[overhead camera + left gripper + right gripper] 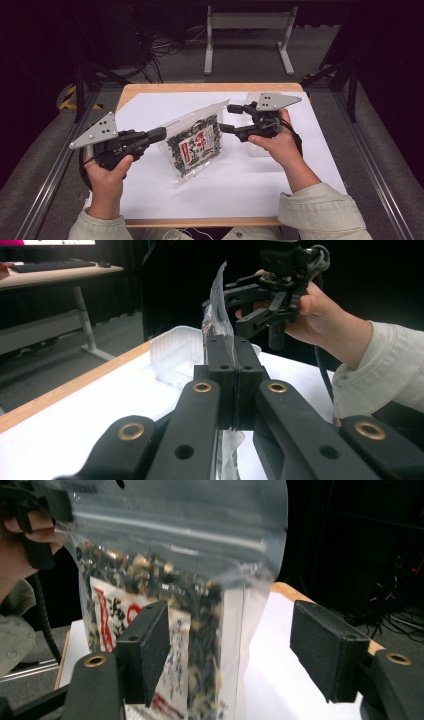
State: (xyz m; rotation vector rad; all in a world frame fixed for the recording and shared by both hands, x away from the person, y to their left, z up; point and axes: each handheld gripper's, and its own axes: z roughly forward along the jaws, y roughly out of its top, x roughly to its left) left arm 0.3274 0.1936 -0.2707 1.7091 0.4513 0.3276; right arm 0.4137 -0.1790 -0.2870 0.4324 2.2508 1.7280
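Left claw (159, 133) pinches bag (195, 144) edge (upright).

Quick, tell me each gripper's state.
Left gripper: shut on the snack bag.
Right gripper: open, jaws apart beside the bag, not gripping.

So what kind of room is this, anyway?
Probably a lab or recording studio: a paper-covered table in a metal frame, dark curtains around, cables on the floor, a desk with keyboard behind.

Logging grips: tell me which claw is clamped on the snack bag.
The left claw, jaws shut on the snack bag edge; the right claw stands open beside it.
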